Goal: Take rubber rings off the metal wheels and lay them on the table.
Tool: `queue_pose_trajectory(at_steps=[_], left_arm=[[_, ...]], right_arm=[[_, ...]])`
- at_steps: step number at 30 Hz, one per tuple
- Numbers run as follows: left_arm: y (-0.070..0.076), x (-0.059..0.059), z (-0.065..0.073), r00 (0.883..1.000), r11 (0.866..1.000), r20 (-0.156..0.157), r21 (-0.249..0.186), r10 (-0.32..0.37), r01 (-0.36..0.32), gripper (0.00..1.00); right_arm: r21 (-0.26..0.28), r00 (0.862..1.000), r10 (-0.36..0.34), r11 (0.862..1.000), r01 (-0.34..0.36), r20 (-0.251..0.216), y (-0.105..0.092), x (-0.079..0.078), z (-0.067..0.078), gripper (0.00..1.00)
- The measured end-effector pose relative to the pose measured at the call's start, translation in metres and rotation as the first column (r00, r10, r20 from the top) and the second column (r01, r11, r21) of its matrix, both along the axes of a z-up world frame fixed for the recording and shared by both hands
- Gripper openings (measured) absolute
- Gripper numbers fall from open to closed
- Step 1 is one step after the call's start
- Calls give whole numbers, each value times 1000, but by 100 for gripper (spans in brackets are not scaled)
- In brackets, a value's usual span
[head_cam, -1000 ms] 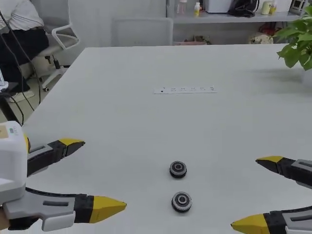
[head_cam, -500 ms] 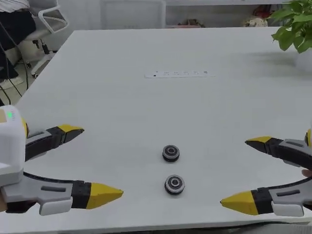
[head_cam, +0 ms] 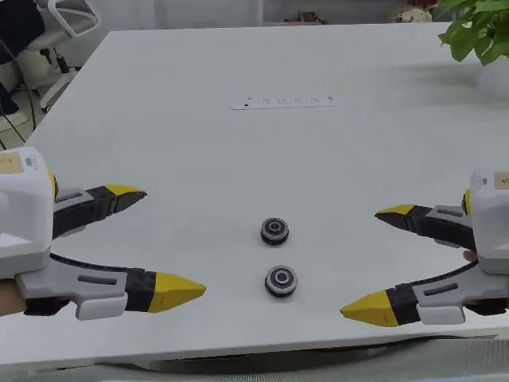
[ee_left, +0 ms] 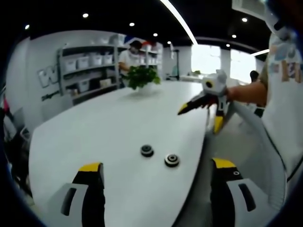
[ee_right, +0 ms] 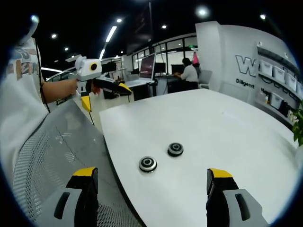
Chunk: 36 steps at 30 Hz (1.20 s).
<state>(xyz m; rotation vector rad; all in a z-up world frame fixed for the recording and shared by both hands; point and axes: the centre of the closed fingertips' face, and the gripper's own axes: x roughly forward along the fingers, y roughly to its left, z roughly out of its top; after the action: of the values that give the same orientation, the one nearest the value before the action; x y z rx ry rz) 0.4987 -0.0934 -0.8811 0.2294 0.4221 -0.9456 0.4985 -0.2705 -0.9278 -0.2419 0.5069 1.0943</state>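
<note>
Right gripper (head_cam: 360, 263) has edged in toward the near wheel (head_cam: 281, 280), left gripper (head_cam: 173, 240) barely shifted; both hang spread wide and empty, flanking it and the far wheel (head_cam: 274, 231), probably to take one each. Wheels lie flat, just apart, black rubber rings (head_cam: 269, 280) seemingly still on, close to the front edge of the table (head_cam: 199, 95). Bare top runs out to the inset socket strip (head_cam: 283, 103) for laying rings; mind the drop-off.

You have two small round metal wheels with black rubber rings on your white surface (head_cam: 199, 143): farther wheel (head_cam: 274, 231), nearer wheel (head_cam: 281, 281). One flat white socket strip (head_cam: 284, 103). One green leafy plant (head_cam: 469, 32). Two yellow-tipped grippers: left gripper (head_cam: 171, 240), right gripper (head_cam: 360, 263).
</note>
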Motion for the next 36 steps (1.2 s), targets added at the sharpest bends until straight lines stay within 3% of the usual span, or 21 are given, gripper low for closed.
queue_pose_trajectory(at_steps=[7,19,28,33,36], left_arm=[[-7,3,-6,999,999,0,20,-39,39,91],[-15,8,-17,996,994,-17,61,-87,88,87],[-28,18,-33,991,988,-45,89,-123,126,80],[-36,23,-37,990,989,-64,70,-123,128,76],[-44,23,-44,986,984,-65,89,-151,156,74]], right_arm=[[3,1000,15,1000,-15,-14,4,6,-5,92],[-43,996,93,995,-93,10,15,11,-15,86],[-77,986,166,983,-165,8,24,18,-28,79],[-93,981,194,977,-193,6,28,19,-33,75],[-110,977,213,971,-211,10,31,19,-38,73]])
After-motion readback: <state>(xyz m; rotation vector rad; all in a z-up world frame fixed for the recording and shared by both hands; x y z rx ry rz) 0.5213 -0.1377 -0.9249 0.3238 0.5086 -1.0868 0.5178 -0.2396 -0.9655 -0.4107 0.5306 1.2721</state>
